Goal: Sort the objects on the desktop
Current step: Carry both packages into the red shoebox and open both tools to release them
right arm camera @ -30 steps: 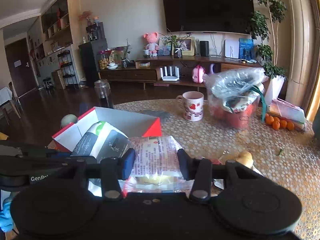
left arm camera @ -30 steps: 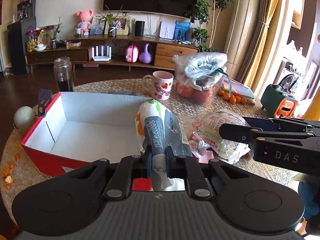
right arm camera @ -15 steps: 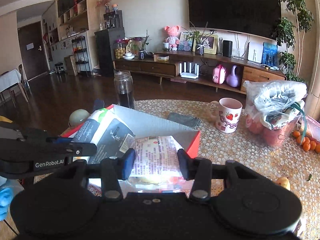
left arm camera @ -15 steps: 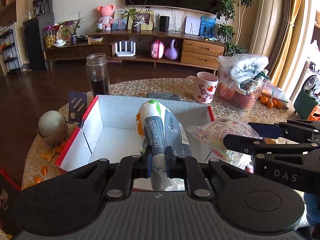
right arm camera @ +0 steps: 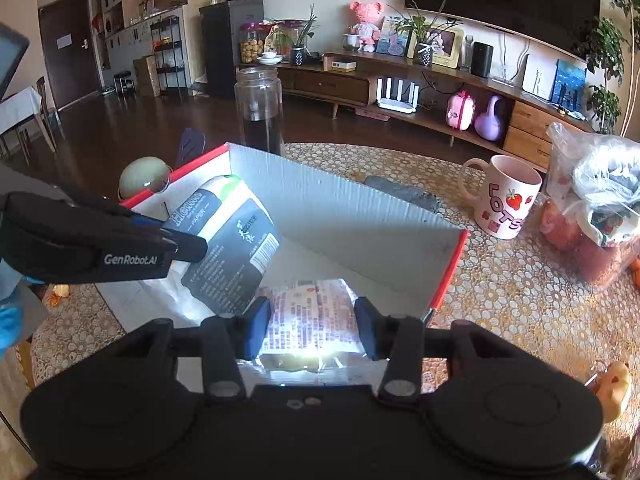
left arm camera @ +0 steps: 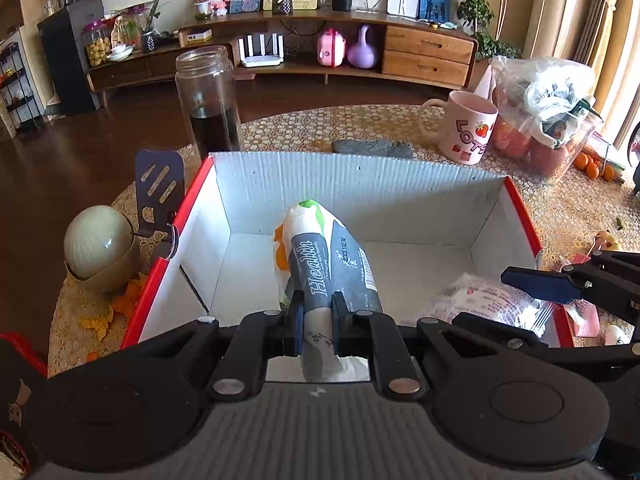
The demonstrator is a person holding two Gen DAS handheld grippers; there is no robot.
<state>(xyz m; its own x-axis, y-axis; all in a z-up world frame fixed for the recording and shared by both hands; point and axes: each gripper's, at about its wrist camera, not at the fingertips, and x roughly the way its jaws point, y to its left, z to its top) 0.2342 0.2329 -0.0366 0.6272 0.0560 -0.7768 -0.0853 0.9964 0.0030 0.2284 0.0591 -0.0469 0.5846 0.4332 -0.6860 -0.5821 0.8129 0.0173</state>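
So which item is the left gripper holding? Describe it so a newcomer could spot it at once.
Find the red box with white walls on the round table. Over its open middle, the left gripper pinches a soft pack. It is grey and white with "Health" printed on it, unlike the clear snack bag with red print beside it.

both packs (left arm camera: 328,264) now over box (left arm camera: 360,184) — lower

Round patterned table (left arm camera: 360,128)
On it: red-edged box (left arm camera: 360,184), glass jar (left arm camera: 210,100), strawberry mug (left arm camera: 464,128), fruit bag (left arm camera: 544,120), grey cloth (left arm camera: 372,149)
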